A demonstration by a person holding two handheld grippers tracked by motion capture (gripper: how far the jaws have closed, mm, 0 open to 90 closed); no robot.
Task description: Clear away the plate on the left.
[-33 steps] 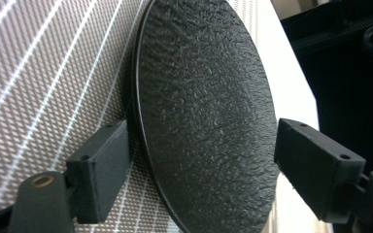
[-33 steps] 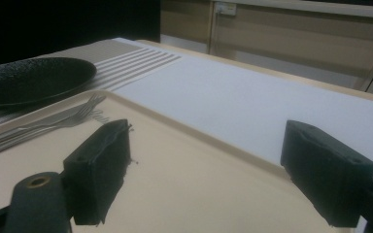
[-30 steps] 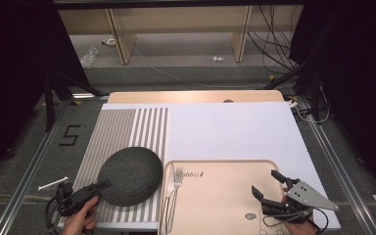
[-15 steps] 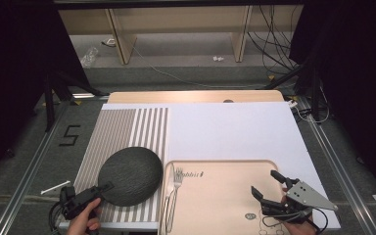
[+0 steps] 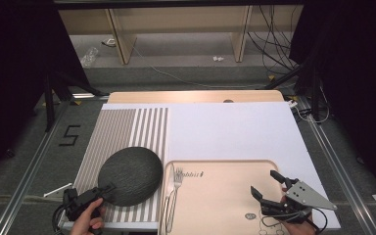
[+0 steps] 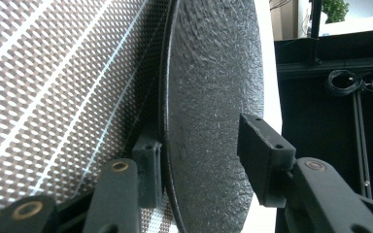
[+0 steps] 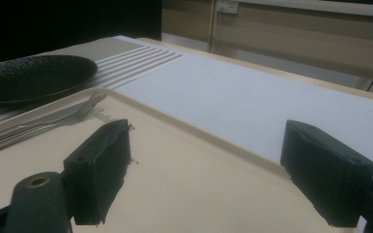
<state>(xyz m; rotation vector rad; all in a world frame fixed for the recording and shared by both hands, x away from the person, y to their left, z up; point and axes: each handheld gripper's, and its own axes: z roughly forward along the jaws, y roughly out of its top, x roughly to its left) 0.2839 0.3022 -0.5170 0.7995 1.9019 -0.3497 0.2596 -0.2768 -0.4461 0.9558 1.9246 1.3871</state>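
A dark textured round plate (image 5: 129, 175) lies on a striped placemat (image 5: 127, 127) at the front left. My left gripper (image 5: 108, 188) reaches its near-left rim from a hand at the bottom edge. In the left gripper view one jaw sits under the plate (image 6: 209, 121) and the other stands a little off its top face. The left gripper (image 6: 199, 138) has just been closing, rim between the jaws, pads not pressing. My right gripper (image 5: 264, 182) rests open over the right part of a beige tray (image 5: 220, 161), nothing between its fingers (image 7: 209, 141).
A fork (image 5: 175, 183) lies along the tray's left side, close to the plate. A white mat (image 5: 230, 132) covers the table's middle and right. Beyond the wooden table edge (image 5: 196, 96) are floor, cables and shelf legs.
The left gripper's jaws have narrowed around the plate's rim and the hand has edged slightly toward the plate. The plate, the fork and the right gripper have stayed put.
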